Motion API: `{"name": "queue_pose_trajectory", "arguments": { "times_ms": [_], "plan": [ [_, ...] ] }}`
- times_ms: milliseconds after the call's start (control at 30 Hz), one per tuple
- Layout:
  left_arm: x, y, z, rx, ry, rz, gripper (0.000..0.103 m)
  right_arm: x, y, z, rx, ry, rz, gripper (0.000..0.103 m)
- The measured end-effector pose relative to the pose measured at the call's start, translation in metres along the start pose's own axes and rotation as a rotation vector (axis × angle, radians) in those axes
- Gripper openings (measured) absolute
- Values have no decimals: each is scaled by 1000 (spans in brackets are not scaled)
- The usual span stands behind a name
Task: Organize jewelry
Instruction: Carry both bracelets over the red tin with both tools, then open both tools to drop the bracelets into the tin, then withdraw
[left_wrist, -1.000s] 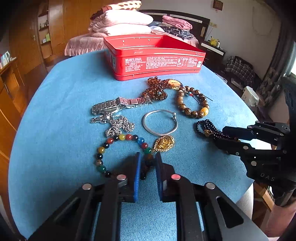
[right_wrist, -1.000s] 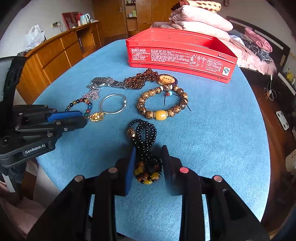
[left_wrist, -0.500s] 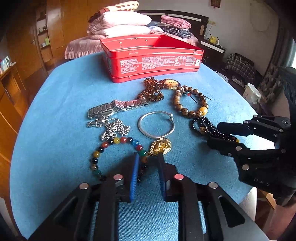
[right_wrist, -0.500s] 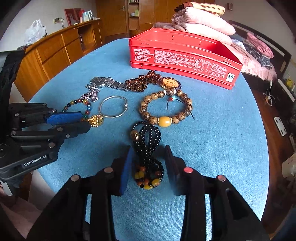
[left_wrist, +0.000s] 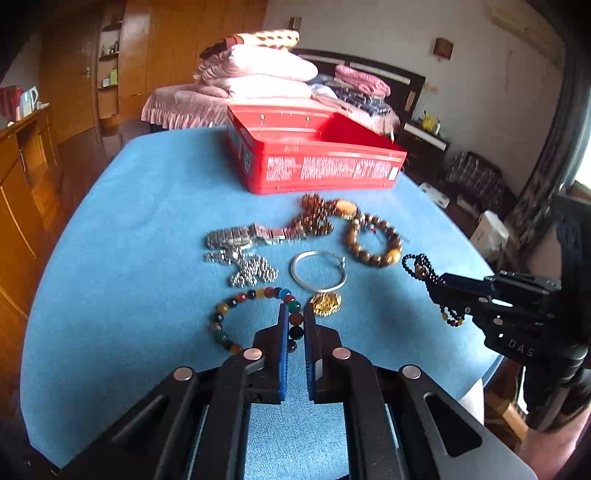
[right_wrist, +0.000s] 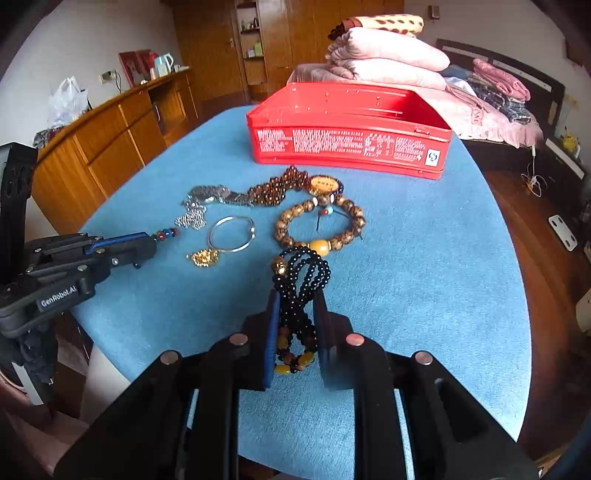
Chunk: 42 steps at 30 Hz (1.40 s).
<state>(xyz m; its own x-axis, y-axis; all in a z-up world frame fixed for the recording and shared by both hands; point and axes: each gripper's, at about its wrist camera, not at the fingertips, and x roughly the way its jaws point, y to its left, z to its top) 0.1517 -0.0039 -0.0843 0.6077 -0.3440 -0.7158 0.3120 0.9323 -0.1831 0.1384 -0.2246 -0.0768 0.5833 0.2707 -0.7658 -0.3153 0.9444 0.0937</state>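
Jewelry lies spread on the blue tablecloth (left_wrist: 110, 258), and two pieces are already pinched. Nearest in the left wrist view, the left gripper (left_wrist: 294, 325) has its jaws pressed together on the near arc of the multicoloured bead bracelet (left_wrist: 236, 301); a few dark beads sit squeezed between the blue pads, and the rest of the loop curves away to the left. In the right wrist view the right gripper (right_wrist: 295, 314) has its jaws closing on the bunched strands of the black bead bracelet (right_wrist: 301, 275); its amber and brown beads hang at the near end between the fingers, and the black loops with one gold bead stand out beyond the tips.

Just past the left gripper lies a small gold pendant (left_wrist: 325, 302); behind it, the plain silver bangle (left_wrist: 318, 271); to the left of that, a heap of silver chain (left_wrist: 253, 271) and, touching it, a metal watch band (left_wrist: 240, 236). Right of the bangle rests the brown wooden bead bracelet (left_wrist: 373, 242) with one yellow bead; beyond it, a tangle of dark amber beads (left_wrist: 314, 218) with an oval charm.

Farthest on the cloth stands the open red tin box (left_wrist: 325, 171), printed with white text on its side; behind it, a bed piled with folded pink bedding (left_wrist: 258, 74).
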Motion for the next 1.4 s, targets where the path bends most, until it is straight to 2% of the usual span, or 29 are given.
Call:
{"name": "queue_pose_trajectory", "arguments": {
  "times_ms": [133, 233, 533, 933, 1200, 1400],
  "plan": [
    [-11, 2, 12, -16, -31, -23, 8, -7, -4, 8, 22, -22, 2, 17],
    [-13, 0, 23, -13, -51, -6, 8, -7, -9, 16, 44, -29, -10, 17],
    [2, -2, 60, -29, -80, -12, 8, -4, -21, 46, 74, -57, -23, 17],
    [16, -7, 137, -47, -155, -45, 8, 7, -44, 126, 100, -107, -38, 17],
    [55, -3, 199, -76, -170, -53, 8, 48, -72, 178, 157, -68, -36, 17],
    [108, 4, 225, -95, -106, -7, 8, 91, -89, 201, 197, -3, -51, 17]
  ]
}}
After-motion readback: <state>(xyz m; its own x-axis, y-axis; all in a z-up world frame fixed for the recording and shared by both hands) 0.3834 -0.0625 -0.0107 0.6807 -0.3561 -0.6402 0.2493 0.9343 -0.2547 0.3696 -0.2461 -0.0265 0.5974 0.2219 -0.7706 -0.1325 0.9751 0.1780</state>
